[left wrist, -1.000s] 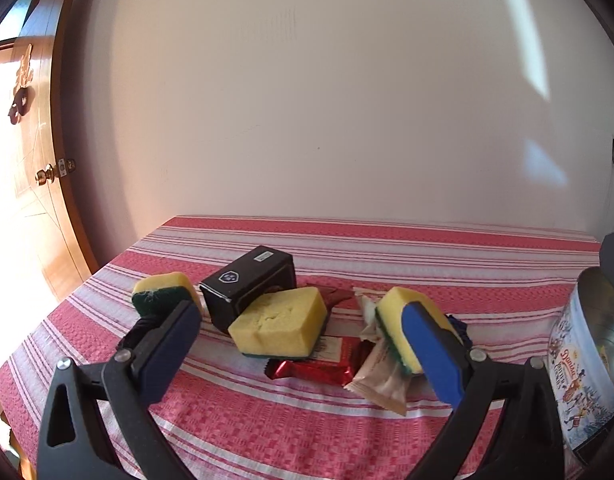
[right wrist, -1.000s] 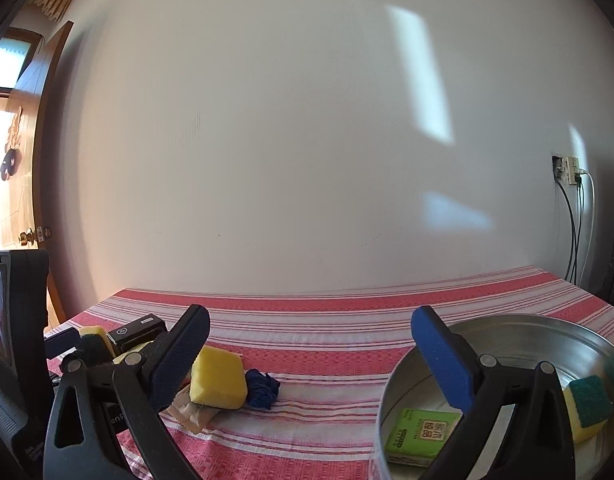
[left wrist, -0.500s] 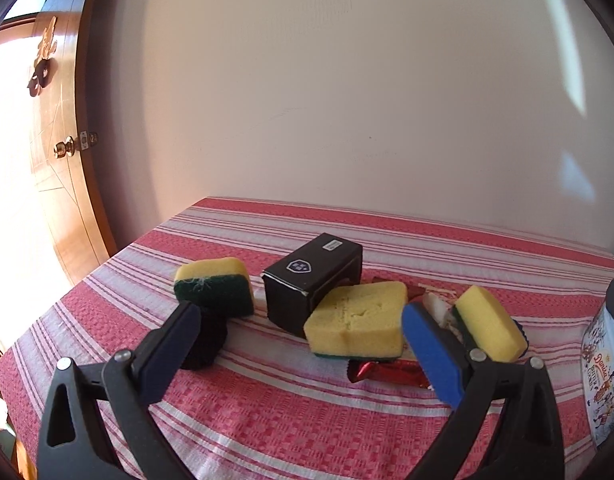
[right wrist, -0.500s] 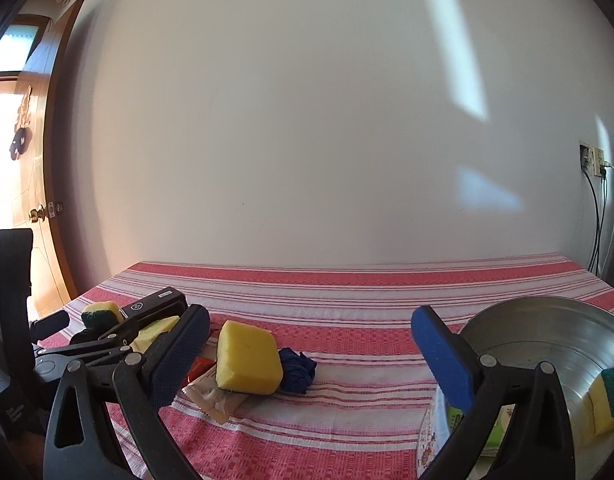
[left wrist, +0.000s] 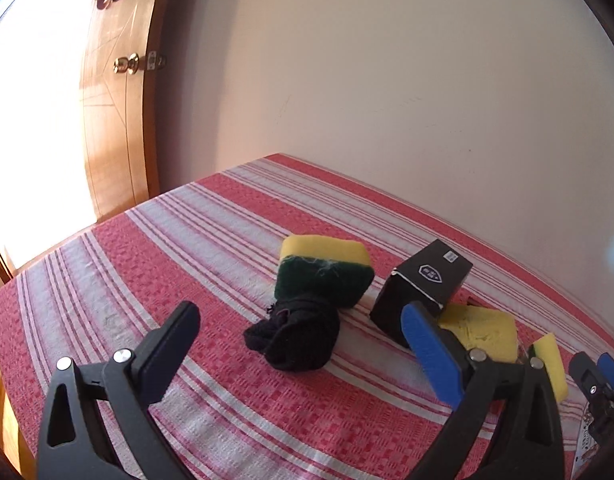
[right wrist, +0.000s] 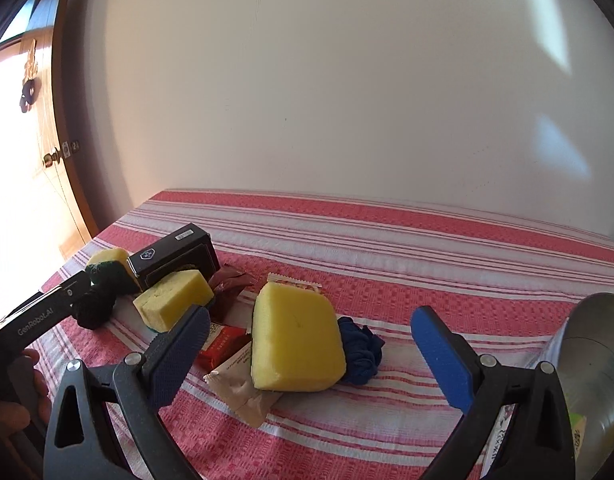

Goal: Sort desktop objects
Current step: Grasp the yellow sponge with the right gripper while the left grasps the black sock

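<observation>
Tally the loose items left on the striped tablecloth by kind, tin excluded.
Yellow foam sponges: 3 (green-backed, by the box, large front one)
Balled cloths: 2 (black, blue)
Black cardboard box: 1
Foil/paper snack packets: 3 visible (dark red, red, beige)
Total: 9

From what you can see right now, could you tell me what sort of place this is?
Probably a room in a home: a table under a red striped tablecloth, a wooden door with a brass knob, and a plain wall.
</observation>
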The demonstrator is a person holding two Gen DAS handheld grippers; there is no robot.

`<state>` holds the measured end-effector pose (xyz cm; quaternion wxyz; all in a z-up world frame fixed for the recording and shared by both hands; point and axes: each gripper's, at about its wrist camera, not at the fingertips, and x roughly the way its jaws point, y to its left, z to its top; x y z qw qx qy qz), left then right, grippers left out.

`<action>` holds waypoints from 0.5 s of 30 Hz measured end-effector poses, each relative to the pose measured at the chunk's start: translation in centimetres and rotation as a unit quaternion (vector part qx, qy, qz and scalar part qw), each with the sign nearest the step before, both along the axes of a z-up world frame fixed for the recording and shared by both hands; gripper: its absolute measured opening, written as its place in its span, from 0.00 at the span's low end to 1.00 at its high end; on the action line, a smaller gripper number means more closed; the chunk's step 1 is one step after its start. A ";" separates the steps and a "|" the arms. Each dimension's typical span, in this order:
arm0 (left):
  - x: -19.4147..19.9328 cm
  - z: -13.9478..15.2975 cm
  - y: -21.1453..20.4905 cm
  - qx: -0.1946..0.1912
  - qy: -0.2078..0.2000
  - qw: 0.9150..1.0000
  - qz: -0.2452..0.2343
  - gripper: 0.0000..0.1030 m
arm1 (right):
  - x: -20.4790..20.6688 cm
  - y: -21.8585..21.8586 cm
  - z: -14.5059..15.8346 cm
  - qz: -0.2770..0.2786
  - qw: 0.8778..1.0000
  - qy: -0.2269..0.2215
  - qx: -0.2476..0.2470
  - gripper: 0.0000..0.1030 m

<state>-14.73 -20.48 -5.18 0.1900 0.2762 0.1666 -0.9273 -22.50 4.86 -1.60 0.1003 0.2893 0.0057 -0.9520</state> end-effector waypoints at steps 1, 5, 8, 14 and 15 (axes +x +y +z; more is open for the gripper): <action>0.0 -0.2 -0.4 0.007 -0.002 1.000 0.006 0.99 | -0.8 -0.2 -0.3 0.003 1.000 -0.013 0.003 0.99; 0.0 -0.4 -0.4 0.007 -0.002 1.000 0.010 0.99 | -3.1 -0.8 -2.0 -0.001 0.998 -0.057 0.017 0.99; -0.3 -0.5 0.0 -0.002 -0.006 1.000 0.002 0.99 | -4.2 -1.4 -3.4 0.010 0.996 -0.088 0.022 0.93; -0.4 -1.0 -0.3 0.022 -0.020 1.000 -0.006 0.99 | -3.4 -0.8 -3.5 0.026 0.996 -0.079 0.020 0.67; -0.4 -1.2 -0.5 0.030 -0.023 0.999 -0.004 0.99 | -3.1 -0.7 -3.5 0.029 0.997 -0.076 0.018 0.66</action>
